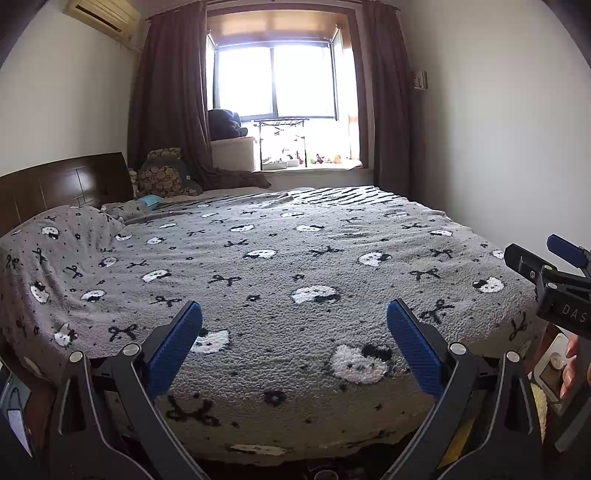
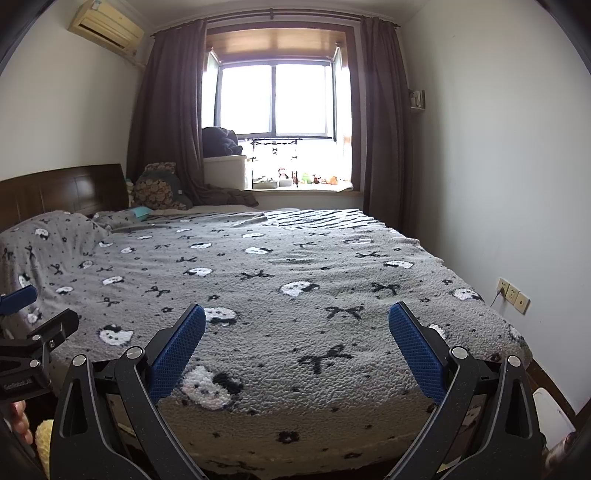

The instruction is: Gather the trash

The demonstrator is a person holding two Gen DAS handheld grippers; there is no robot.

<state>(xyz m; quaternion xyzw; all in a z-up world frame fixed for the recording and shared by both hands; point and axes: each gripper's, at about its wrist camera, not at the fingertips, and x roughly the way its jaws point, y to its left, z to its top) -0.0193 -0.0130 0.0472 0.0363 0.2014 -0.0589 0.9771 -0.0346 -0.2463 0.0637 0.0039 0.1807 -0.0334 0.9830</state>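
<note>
Both grippers, left (image 1: 294,345) and right (image 2: 296,349), are held agape and empty over the bed (image 1: 280,266); trash must first be located.

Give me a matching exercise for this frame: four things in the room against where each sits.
Things:
1. air conditioner
2. headboard
3. wall sockets
4. toys

Places:
A. on the windowsill
B. low on the right wall
C. high on the left wall
D. at the left end of the bed

Pairs: 1-C, 2-D, 3-B, 4-A
</note>
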